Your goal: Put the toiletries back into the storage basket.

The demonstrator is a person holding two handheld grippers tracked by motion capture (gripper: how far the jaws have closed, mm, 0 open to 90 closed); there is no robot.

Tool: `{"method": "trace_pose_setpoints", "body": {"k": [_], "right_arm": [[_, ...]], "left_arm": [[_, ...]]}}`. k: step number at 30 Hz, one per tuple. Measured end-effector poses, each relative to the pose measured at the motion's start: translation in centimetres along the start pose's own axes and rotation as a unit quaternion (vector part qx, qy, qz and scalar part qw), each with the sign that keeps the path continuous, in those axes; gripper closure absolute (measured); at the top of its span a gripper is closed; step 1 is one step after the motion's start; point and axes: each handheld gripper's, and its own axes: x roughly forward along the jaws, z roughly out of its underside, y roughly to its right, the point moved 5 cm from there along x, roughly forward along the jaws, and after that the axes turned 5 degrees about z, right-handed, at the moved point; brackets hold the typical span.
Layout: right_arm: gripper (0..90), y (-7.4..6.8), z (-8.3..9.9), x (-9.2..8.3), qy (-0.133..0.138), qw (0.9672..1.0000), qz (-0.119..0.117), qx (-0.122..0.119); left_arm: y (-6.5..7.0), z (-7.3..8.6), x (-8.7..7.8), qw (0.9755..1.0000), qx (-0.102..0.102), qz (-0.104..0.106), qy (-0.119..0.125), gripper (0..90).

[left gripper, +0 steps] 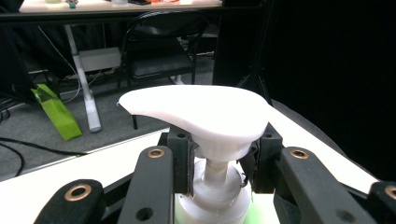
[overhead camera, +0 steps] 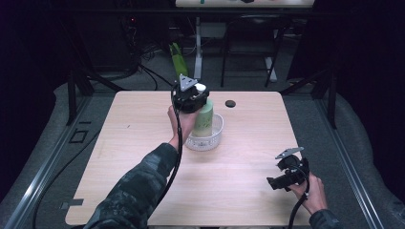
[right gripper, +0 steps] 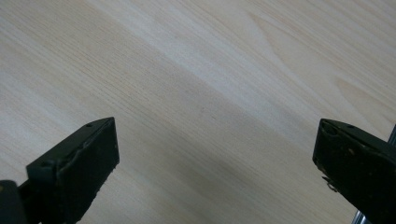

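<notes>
A pale green pump bottle [overhead camera: 206, 119] with a white pump head [left gripper: 201, 112] stands upright with its base inside a white lattice basket [overhead camera: 216, 137] at the table's middle. My left gripper [overhead camera: 192, 98] comes at it from above and is shut on the bottle's white neck [left gripper: 215, 173] just under the pump head. Whether the bottle rests on the basket's bottom I cannot tell. My right gripper [overhead camera: 276, 182] lies low near the front right of the table, open, with bare wood between its fingers [right gripper: 79, 163].
A small black disc [overhead camera: 230, 103] lies on the wooden table [overhead camera: 143, 124] behind the basket. Beyond the far edge are a green bag [overhead camera: 177, 59] on the floor, table legs, a chair and cables.
</notes>
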Motion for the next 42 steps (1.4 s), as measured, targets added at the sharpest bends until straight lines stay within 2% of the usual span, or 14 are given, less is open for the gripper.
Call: {"method": "trace_pose_setpoints", "body": {"k": [6, 13, 24, 27, 30, 35, 39, 42], "right_arm": [[0.0, 0.0, 0.0, 0.0, -0.001, 1.0, 0.001, -0.001], [0.0, 0.0, 0.0, 0.0, 0.0, 1.0, 0.003, -0.004], [0.0, -0.2, -0.1, 0.0, -0.001, 1.0, 0.002, -0.004], [0.0, 0.0, -0.1, 0.0, 0.0, 1.0, 0.004, -0.006], [0.0, 0.0, 0.0, 0.0, 0.0, 1.0, 0.004, -0.004], [0.0, 0.0, -0.1, 0.0, 0.001, 1.0, 0.003, -0.006], [0.0, 0.0, 0.0, 0.0, 0.0, 1.0, 0.003, -0.007], [0.0, 0.0, 0.0, 0.0, 0.001, 1.0, 0.002, -0.005]], "left_arm": [[0.1, 0.6, 0.0, 1.0, 0.001, 0.002, -0.002, 67.6], [0.6, 1.0, -0.6, 0.9997, 0.022, 0.004, -0.008, 67.6], [0.4, 1.1, -1.0, 0.9996, 0.02, 0.01, -0.018, 66.4], [0.3, 1.0, -1.0, 0.9995, 0.016, 0.013, -0.025, 58.3], [0.2, 0.9, -1.2, 0.9992, 0.015, 0.017, -0.032, 44.7], [0.3, 0.5, -2.2, 0.9989, 0.024, 0.014, -0.039, 25.7], [0.3, 0.3, -3.3, 0.9982, 0.032, 0.016, -0.047, 17.1], [0.3, 0.2, -4.4, 0.9979, 0.038, 0.018, -0.05, 14.4]]}}
